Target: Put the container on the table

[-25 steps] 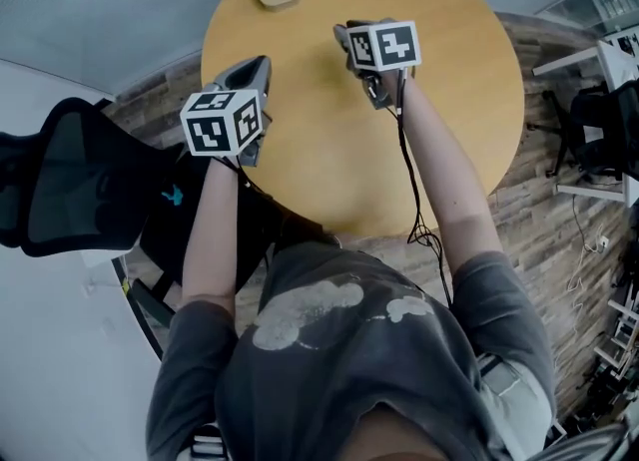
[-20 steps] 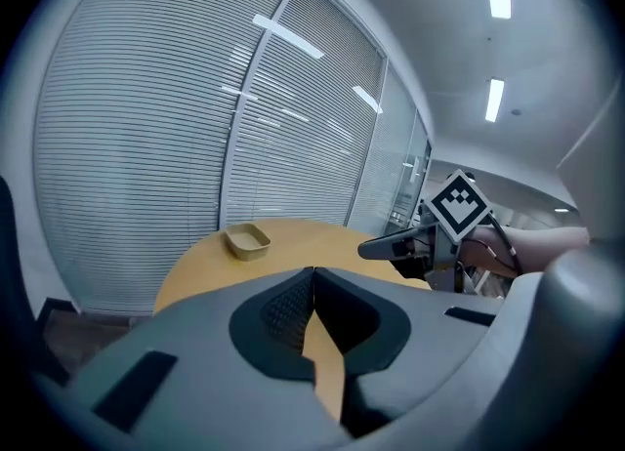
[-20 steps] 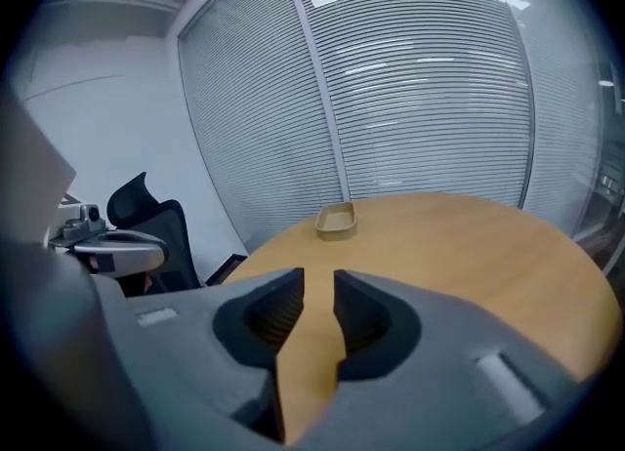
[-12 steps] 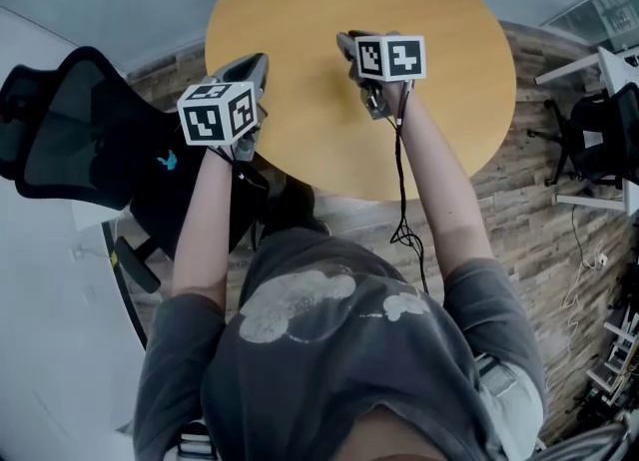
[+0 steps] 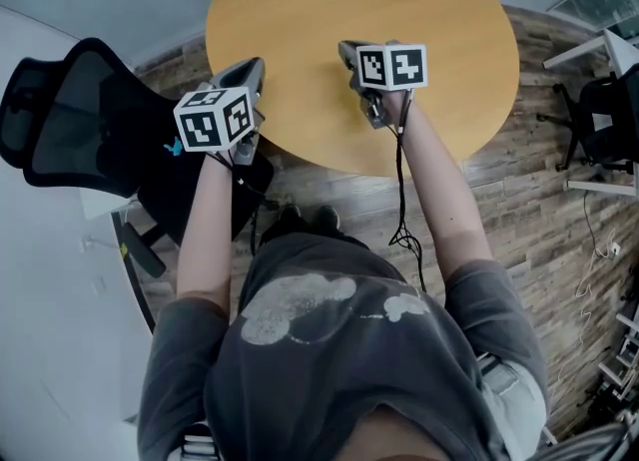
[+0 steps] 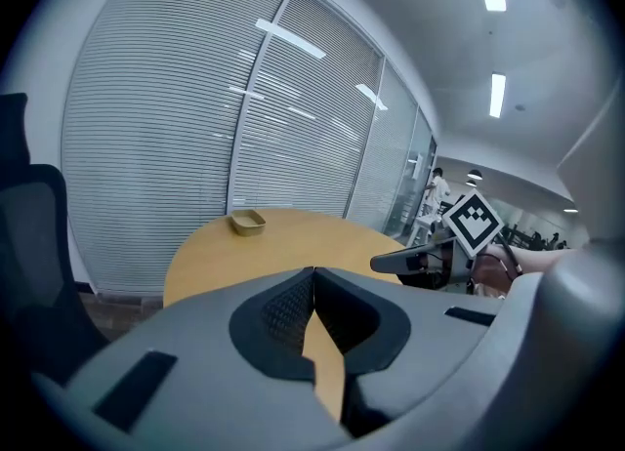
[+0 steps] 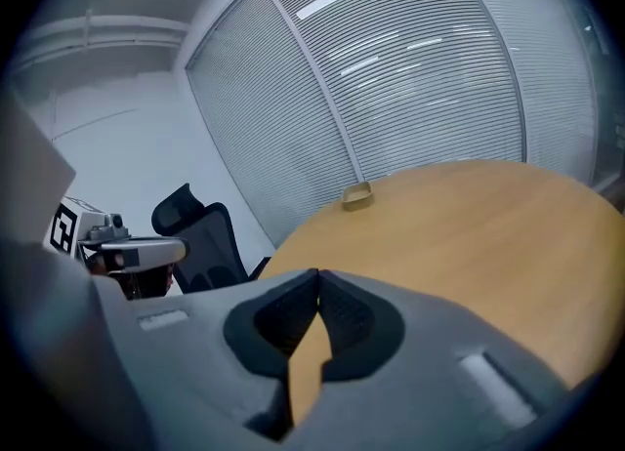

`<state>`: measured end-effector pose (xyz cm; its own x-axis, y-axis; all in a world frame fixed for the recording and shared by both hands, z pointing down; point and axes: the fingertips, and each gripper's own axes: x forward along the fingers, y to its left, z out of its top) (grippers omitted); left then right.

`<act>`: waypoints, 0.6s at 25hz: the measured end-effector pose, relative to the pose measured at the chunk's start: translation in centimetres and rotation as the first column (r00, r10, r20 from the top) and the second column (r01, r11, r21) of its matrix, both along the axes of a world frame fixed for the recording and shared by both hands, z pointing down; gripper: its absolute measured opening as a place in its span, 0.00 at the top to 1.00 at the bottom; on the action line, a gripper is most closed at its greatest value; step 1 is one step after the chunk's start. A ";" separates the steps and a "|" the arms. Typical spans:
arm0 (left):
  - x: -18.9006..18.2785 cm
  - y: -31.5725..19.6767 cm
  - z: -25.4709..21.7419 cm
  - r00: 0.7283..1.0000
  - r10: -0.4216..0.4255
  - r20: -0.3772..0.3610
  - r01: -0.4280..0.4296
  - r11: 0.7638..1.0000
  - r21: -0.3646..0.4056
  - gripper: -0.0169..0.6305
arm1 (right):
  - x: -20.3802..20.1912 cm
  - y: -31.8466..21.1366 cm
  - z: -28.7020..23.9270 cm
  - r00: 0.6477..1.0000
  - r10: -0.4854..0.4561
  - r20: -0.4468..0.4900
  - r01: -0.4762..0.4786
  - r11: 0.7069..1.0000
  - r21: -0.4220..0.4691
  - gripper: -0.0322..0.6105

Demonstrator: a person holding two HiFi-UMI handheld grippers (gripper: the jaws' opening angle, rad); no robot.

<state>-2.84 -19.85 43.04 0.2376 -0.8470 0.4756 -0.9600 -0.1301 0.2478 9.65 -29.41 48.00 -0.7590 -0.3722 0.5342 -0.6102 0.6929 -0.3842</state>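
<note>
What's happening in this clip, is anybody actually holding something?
A person stands at a round wooden table with a handheld gripper in each hand. The left gripper and the right gripper both point out over the table's near side, jaws shut on nothing. The small tan container already sits on the table near its far edge, apart from both grippers. A black office chair stands at the person's left.
</note>
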 end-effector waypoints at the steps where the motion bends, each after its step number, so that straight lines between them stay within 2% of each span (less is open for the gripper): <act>1: 0.1 0.2 0.2 1.000 0.002 -0.002 -0.002 1.000 0.000 0.96 | 0.1 0.3 0.1 1.000 -0.001 0.000 0.001 1.000 -0.001 0.95; 8: -0.5 1.8 1.3 1.000 0.027 -0.017 -0.027 1.000 -0.013 0.96 | 0.0 2.2 1.6 0.997 0.011 -0.073 -0.012 1.000 -0.017 0.95; 15: -2.3 5.7 2.4 0.998 0.053 -0.038 -0.055 0.998 -0.037 0.96 | -1.7 6.7 2.1 0.996 0.013 -0.089 -0.015 1.000 -0.021 0.95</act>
<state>-5.12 -14.13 45.48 0.3002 -0.8142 0.4969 -0.9421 -0.1713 0.2884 7.90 -22.67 50.12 -0.7027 -0.3704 0.6074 -0.6525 0.6759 -0.3427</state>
